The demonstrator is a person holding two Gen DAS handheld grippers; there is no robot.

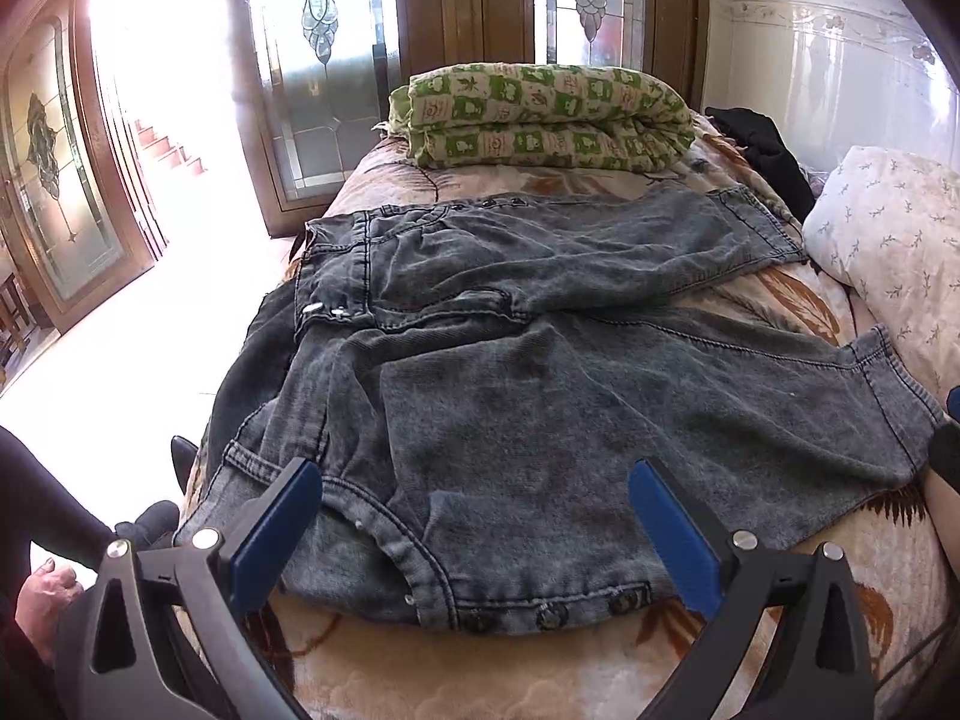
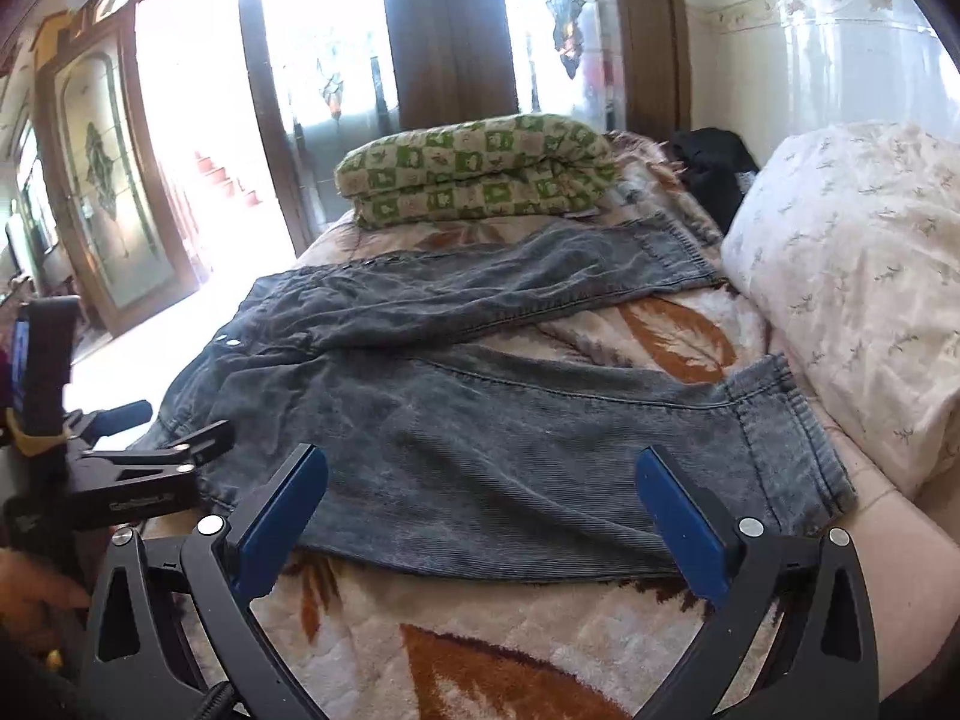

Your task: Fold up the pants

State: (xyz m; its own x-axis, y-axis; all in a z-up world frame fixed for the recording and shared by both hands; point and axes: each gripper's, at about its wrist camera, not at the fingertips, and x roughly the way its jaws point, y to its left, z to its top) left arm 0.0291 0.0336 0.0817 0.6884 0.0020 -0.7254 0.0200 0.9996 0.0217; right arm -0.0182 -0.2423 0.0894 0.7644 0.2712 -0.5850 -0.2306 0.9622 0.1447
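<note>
Grey washed denim pants (image 1: 510, 372) lie spread on the bed, waistband toward the left, two legs running right with a gap between them. In the right wrist view the near leg (image 2: 510, 450) ends in a cuff (image 2: 792, 438). My left gripper (image 1: 477, 480) is open, empty, over the near waistband with its snap buttons (image 1: 552, 615). My right gripper (image 2: 480, 468) is open, empty, over the near leg's lower edge. The left gripper also shows at the left edge of the right wrist view (image 2: 126, 468).
A floral blanket (image 2: 480, 660) covers the bed. A folded green checked quilt (image 1: 540, 114) lies at the far end. A white floral pillow (image 2: 852, 276) lies at the right, a black garment (image 1: 762, 150) behind it. Wooden glass doors stand at the left.
</note>
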